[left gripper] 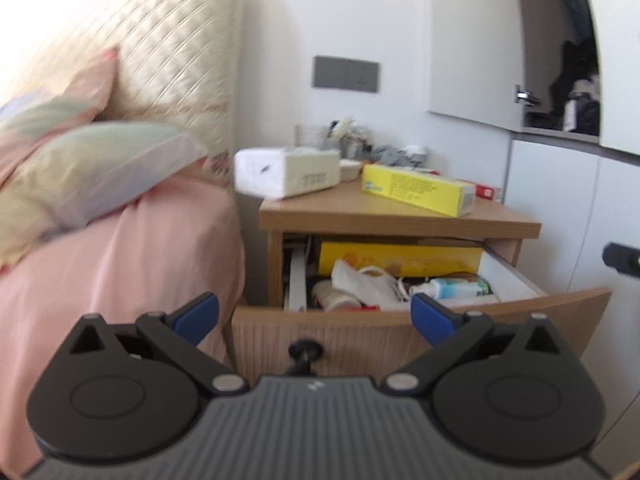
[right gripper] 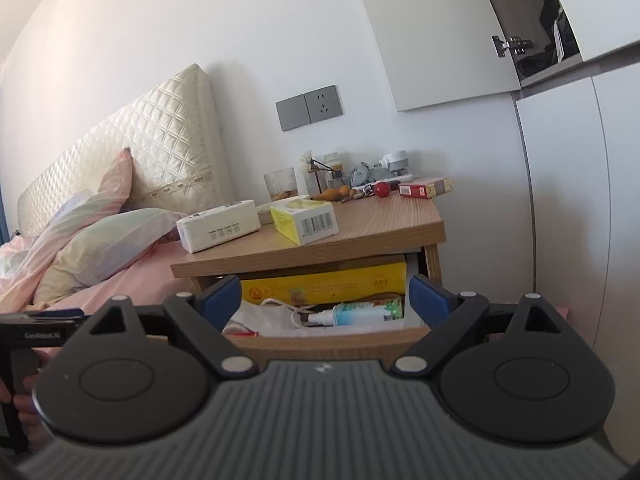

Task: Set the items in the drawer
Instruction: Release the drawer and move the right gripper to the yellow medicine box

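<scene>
The wooden nightstand's drawer (left gripper: 400,332) stands pulled out, full of clutter: a big yellow box (left gripper: 400,258), white cloth, a spray bottle (left gripper: 452,289). On the nightstand top (left gripper: 360,208) lie a long yellow box (left gripper: 420,190), a white tissue pack (left gripper: 286,172) and a red pack (right gripper: 424,189). My left gripper (left gripper: 316,314) hangs open in front of the drawer front, just above its black knob (left gripper: 306,350), holding nothing. My right gripper (right gripper: 326,300) is open too, empty, before the drawer (right gripper: 320,342), with the yellow box (right gripper: 304,220) and tissue pack (right gripper: 218,230) beyond it.
A bed (left gripper: 100,260) with pink sheets, pillows and a quilted headboard adjoins the nightstand's left side. Small jars, a glass and a red ball (right gripper: 382,189) crowd the nightstand's back. White cabinet doors (right gripper: 560,220) rise on the right; a wall socket (right gripper: 310,107) sits above.
</scene>
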The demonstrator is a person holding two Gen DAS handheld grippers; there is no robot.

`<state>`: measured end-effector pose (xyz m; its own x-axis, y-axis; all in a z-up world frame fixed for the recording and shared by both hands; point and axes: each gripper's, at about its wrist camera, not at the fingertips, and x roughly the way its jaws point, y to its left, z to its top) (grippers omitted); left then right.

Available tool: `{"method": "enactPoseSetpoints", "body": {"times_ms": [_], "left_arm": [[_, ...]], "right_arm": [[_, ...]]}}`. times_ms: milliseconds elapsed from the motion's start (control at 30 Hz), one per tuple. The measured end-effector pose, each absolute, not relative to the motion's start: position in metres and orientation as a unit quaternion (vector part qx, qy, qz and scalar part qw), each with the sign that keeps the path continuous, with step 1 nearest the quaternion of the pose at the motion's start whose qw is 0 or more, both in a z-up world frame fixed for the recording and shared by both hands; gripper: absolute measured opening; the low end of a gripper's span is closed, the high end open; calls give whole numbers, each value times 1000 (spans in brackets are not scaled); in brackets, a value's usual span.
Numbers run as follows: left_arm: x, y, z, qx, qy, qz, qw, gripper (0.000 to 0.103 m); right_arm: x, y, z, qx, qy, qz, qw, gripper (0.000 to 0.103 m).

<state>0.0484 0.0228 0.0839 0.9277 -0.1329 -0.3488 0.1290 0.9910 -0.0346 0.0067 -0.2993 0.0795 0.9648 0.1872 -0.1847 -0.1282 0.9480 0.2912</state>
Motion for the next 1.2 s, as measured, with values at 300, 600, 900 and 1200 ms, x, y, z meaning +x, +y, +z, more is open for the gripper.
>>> {"method": "enactPoseSetpoints", "body": {"times_ms": [300, 600, 900, 1200], "left_arm": [[9, 29, 75, -38, 153, -16, 987, 103], [-8, 22, 74, -2, 142, -34, 989, 103], [-14, 16, 74, 1, 135, -40, 990, 103], [-14, 14, 72, 4, 134, -50, 990, 103]], "right_arm": [[-15, -268, 69, 139, 118, 84, 980, 93], [-19, -245, 68, 124, 118, 87, 981, 93], [-14, -237, 67, 134, 116, 91, 980, 93], [-14, -240, 67, 142, 115, 92, 979, 93]]}}
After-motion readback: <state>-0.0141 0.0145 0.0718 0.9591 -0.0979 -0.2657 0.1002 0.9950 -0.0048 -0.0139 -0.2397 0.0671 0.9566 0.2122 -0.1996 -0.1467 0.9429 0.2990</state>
